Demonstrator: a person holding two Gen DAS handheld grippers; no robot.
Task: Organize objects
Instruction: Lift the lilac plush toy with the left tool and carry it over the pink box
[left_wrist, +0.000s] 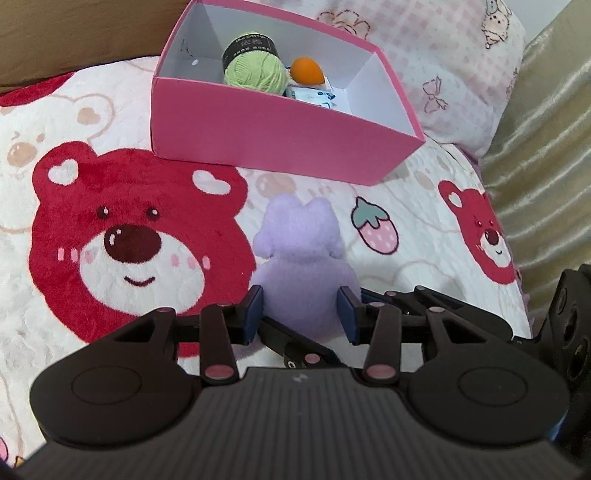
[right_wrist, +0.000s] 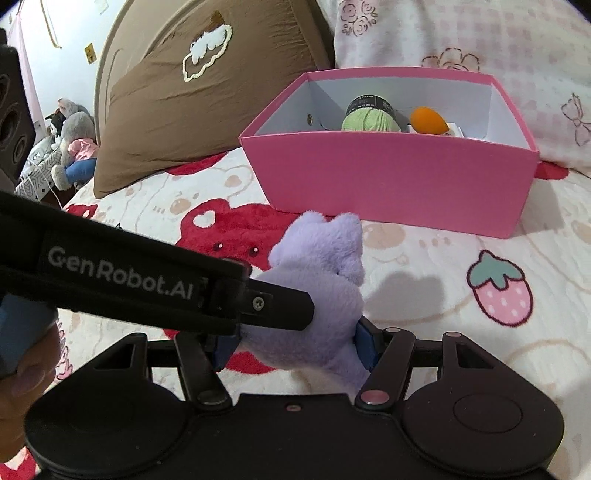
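Both claws are gripping the same purple plush toy (left_wrist: 303, 258) at once: the left claw (left_wrist: 301, 314) is pinching its lower body between the blue pads, and the right claw (right_wrist: 297, 343) is clamping it from the other side, so that the toy is hanging between them just above the bear-print bedspread (left_wrist: 129, 236), short of the pink box (left_wrist: 280, 147). To my eye this is the carrying step, with the toy being brought toward the box. The next move is calling for both hands to travel together, lifting the toy over the near wall of the box without snagging it, then letting go in step so that it is dropping inside rather than dangling from one claw. The box is sitting open on the bed ahead, near a brown pillow (right_wrist: 177, 103). Inside it a ball of green yarn (left_wrist: 255, 70) with a dark label is lying beside an orange egg-shaped thing (left_wrist: 306, 70), with a small white packet (left_wrist: 314, 96) just beneath them; the left part of the box is looking free, which seems the likeliest spot for the toy.
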